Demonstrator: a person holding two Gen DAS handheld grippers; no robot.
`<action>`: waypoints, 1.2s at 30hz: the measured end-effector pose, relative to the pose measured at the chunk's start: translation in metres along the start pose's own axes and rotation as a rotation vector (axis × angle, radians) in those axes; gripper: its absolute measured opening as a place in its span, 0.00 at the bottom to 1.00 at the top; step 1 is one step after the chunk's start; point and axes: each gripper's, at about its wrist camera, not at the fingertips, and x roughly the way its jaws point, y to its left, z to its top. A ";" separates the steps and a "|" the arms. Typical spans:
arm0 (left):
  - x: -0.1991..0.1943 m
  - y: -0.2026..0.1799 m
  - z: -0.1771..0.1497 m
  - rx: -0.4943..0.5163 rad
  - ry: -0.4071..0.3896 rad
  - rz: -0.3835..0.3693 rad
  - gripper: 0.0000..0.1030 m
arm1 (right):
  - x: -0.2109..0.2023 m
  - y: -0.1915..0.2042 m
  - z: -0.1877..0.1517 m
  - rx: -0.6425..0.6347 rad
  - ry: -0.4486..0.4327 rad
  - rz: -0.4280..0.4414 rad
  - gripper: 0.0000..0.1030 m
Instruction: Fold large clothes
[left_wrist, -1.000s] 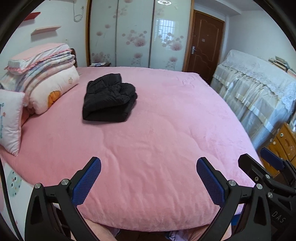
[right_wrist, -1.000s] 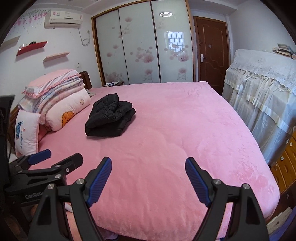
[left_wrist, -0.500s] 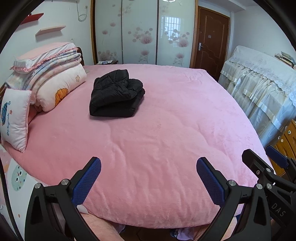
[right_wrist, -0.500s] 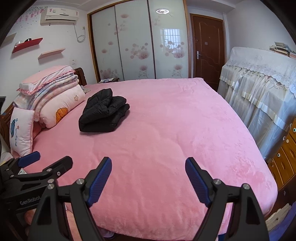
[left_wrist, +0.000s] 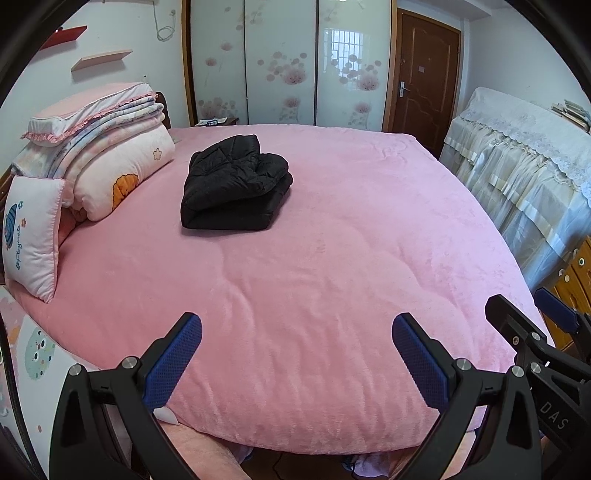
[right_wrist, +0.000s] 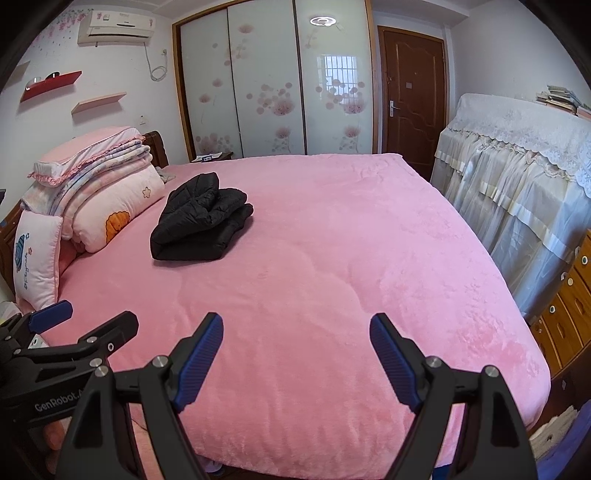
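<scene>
A black padded jacket (left_wrist: 234, 184) lies folded in a compact bundle on the pink bed (left_wrist: 332, 277), toward its far left; it also shows in the right wrist view (right_wrist: 201, 218). My left gripper (left_wrist: 297, 354) is open and empty, held over the near edge of the bed, far from the jacket. My right gripper (right_wrist: 296, 354) is open and empty too, over the near edge. Each gripper shows in the other's view, the right one at the right edge (left_wrist: 546, 332) and the left one at the left edge (right_wrist: 70, 332).
Stacked quilts and pillows (left_wrist: 99, 155) lie at the bed's left end, with a small white cushion (left_wrist: 31, 236). A lace-covered cabinet (left_wrist: 524, 166) and wooden drawers (right_wrist: 569, 306) stand to the right. Sliding wardrobe doors (right_wrist: 273, 85) and a brown door (right_wrist: 410, 96) are behind.
Both grippers have drawn back and tilted slightly, so the jacket sits a little nearer the middle of the views. The jacket has not moved. Both grippers stay open.
</scene>
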 end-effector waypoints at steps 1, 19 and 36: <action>0.000 0.000 0.000 0.001 0.001 0.004 0.99 | 0.001 0.000 0.000 -0.002 0.001 -0.002 0.80; 0.001 0.001 0.000 -0.011 0.013 0.020 0.99 | -0.001 0.000 0.000 -0.003 -0.001 -0.004 0.80; 0.004 0.001 0.002 -0.006 0.025 0.031 0.99 | -0.002 -0.002 0.000 -0.006 0.003 0.001 0.80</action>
